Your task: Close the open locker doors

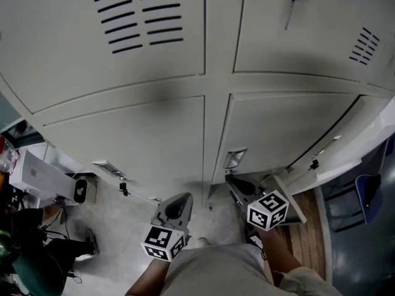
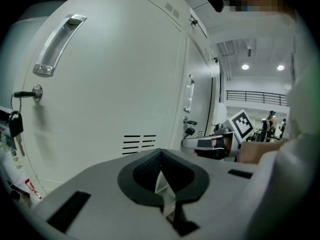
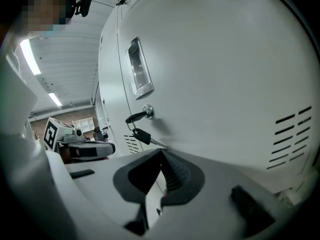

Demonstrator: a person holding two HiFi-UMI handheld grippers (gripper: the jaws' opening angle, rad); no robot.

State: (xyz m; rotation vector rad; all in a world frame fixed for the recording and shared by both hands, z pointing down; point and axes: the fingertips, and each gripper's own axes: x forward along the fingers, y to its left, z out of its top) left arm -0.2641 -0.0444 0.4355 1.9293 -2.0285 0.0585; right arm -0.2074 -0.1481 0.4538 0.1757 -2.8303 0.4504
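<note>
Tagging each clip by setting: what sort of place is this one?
Probably a locker area in a workshop or lab hall. A bank of metal lockers fills the head view, a key hangs from one, and the left gripper view shows a high ceiling with a railed gallery.

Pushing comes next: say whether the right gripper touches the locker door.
Cannot tell: in the right gripper view the right gripper overlaps the locker door, hiding any gap.

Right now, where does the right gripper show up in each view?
Head view: right gripper low, right of centre.
Left gripper view: mid-right, by its marker cube.
Right gripper view: bottom centre, seen from behind.
Shared landmark: the recessed door handle, above it in each view.
</note>
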